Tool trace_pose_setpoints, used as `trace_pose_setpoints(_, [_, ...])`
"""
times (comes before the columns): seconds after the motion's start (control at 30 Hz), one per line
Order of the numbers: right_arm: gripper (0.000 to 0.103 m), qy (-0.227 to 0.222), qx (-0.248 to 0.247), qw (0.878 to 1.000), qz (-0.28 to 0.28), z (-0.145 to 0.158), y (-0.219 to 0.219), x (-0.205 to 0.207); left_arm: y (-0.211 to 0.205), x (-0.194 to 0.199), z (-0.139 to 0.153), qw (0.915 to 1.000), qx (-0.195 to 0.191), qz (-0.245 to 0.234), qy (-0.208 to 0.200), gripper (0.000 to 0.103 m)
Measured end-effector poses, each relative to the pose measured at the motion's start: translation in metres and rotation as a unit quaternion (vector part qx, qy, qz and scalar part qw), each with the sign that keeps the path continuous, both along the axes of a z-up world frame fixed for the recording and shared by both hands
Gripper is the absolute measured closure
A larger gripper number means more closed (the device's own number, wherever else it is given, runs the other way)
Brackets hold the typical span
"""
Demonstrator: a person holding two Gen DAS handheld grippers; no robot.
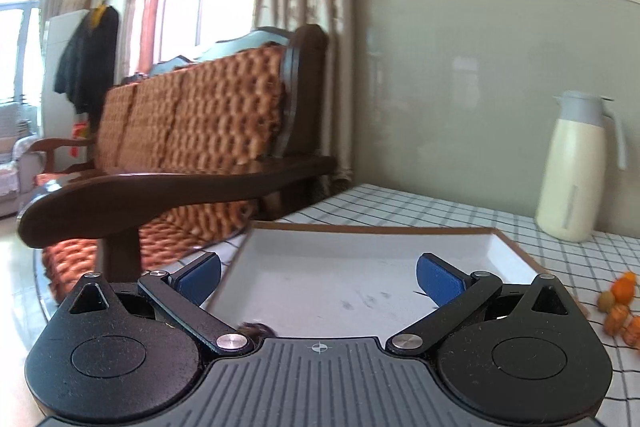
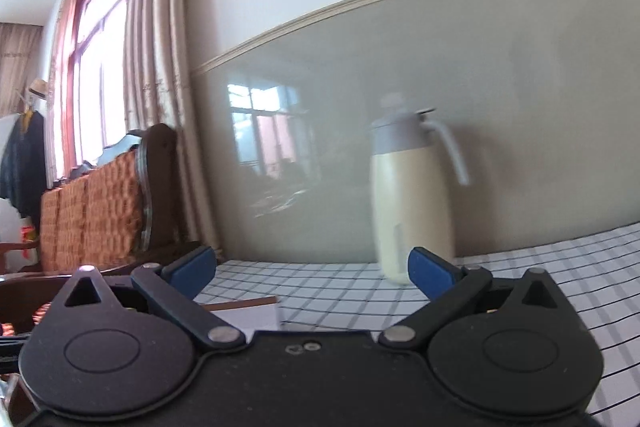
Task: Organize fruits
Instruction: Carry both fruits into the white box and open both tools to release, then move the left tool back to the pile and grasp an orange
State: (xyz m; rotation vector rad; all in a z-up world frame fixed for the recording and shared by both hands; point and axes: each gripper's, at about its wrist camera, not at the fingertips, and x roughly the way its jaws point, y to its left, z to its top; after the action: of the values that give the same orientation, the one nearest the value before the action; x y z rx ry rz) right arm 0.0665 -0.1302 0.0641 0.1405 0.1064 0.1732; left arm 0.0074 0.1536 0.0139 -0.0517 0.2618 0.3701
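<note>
Barely started: white tray (image 1: 360, 267) nearly bare, one dark item at near edge. Fruits (image 1: 618, 307) clustered right of tray on checked cloth. Left gripper (image 1: 319, 277) and right gripper (image 2: 310, 273) wide open, empty.

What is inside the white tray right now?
In the left wrist view the white tray shows mostly bare floor with dark smudges. One dark, fuzzy round thing sits at its near edge, half hidden by the left hand-held gripper; what it is, I cannot tell.

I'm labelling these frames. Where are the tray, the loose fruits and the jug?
tray (image 1: 360, 291): left wrist view, bare white floor.
fruits (image 1: 618, 311): left wrist view, middle of the cluster.
jug (image 1: 572, 171): left wrist view, cream body.
</note>
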Motion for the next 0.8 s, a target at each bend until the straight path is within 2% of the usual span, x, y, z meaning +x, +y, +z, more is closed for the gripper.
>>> trace_pose_setpoints(0.2, [0.006, 0.024, -0.002, 0.999, -0.021, -0.006, -0.022, -0.002, -0.026, 0.006, 0.001, 0.9992, -0.001, -0.039, 0.013, 0.0])
trace_pose_setpoints(0.37, [0.006, 0.02, -0.022, 0.999, -0.045, -0.007, -0.037, -0.015, -0.056, 0.008, -0.001, 0.9968, 0.013, -0.076, 0.019, 0.0])
trace_pose_setpoints(0.47, [0.006, 0.026, -0.015, 0.998, -0.059, -0.007, -0.051, -0.021, -0.072, 0.007, -0.003, 0.995, 0.017, -0.097, 0.017, 0.0])
trace_pose_setpoints(0.8, [0.006, 0.084, -0.016, 0.993, -0.086, -0.015, -0.08, -0.025, -0.12, 0.014, -0.01, 0.9877, 0.029, -0.147, 0.042, 0.0])
